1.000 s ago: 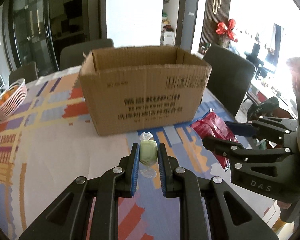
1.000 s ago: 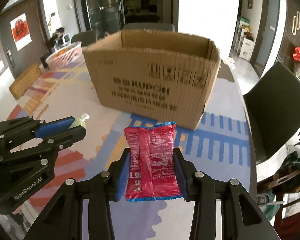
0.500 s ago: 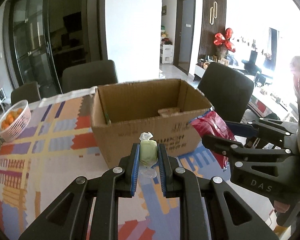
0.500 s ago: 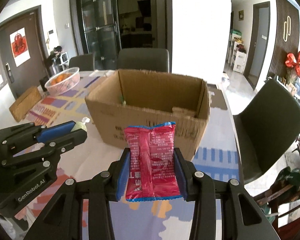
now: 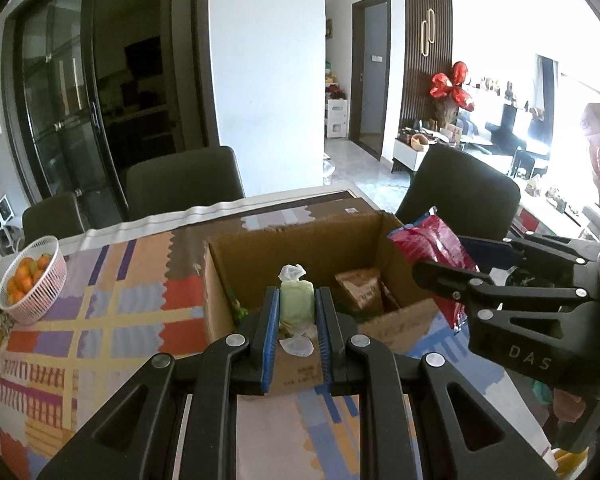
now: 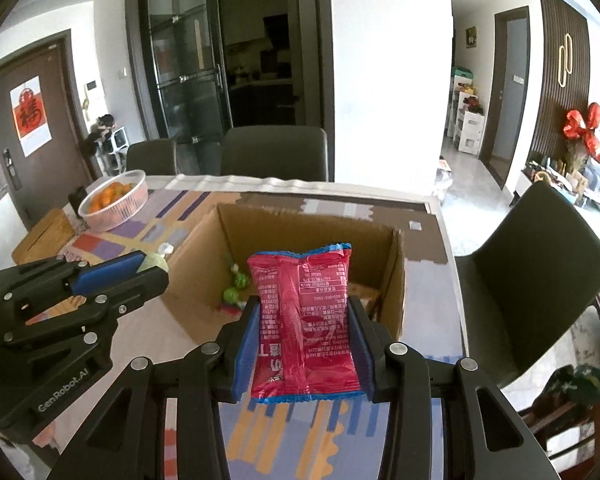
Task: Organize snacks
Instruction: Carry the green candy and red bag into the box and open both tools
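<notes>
My left gripper [image 5: 296, 300] is shut on a small pale green wrapped candy [image 5: 297, 302] and hangs above the near wall of an open cardboard box [image 5: 220, 304]. A red snack packet [image 6: 302, 320] is pinched upright in my right gripper [image 6: 303, 316], over the box [image 6: 204, 264] near its right side. Inside the box lie a brown packet [image 5: 360, 290] and a few green wrapped sweets [image 6: 236, 288]. Each gripper shows in the other's view: the right one [image 5: 440, 268] with the red packet [image 5: 432, 248], the left one [image 6: 156, 268] at the box's left rim.
The box stands on a table with a patterned cloth [image 5: 100, 304]. A pink basket of oranges [image 5: 32, 280] sits at the table's far left. Dark chairs [image 5: 184, 184] stand around the table, one [image 6: 532, 272] at the right side. A wooden block [image 6: 44, 236] lies near the basket.
Both grippers have risen and moved toward the box with their snacks still held. The box's outer front wall filled the views before; now I look down into its open top.
</notes>
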The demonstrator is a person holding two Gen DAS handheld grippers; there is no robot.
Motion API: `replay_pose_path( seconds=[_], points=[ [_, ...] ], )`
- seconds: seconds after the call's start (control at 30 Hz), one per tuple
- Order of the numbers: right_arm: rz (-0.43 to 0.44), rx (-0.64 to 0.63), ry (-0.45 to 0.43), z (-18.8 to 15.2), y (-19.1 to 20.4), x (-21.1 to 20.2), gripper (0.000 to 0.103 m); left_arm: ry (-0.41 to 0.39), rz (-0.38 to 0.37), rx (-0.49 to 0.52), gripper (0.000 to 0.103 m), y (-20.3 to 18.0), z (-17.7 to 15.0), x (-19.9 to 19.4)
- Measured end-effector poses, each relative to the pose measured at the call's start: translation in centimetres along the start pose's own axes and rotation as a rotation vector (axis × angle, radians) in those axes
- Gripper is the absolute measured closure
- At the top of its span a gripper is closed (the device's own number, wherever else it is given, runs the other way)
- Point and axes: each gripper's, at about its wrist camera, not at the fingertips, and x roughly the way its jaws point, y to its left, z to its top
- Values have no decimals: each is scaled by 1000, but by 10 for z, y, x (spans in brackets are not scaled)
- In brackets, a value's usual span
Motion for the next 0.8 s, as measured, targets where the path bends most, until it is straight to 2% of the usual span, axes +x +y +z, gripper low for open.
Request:
replay_pose_path(
  seconds=[0.3,0.57,0.6,0.67,0.73,0.8],
  points=[
    [-35,-5,13,28,-6,23,61,68,-9,-5,84,17,19,38],
    [-49,7,49,32,-11,51,61,133,-13,-37,83,24,23,67],
    [-51,7,53,33,-11,54,61,137,-3,-38,81,25,24,70],
    [-60,5,61,32,-13,59,60,136,23,-41,70,25,23,71],
    [-76,1,77,33,-13,64,55,130,39,-44,67,27,23,71],
    [-86,7,79,32,-15,65,46,123,50,-42,66,27,19,66]
  ],
)
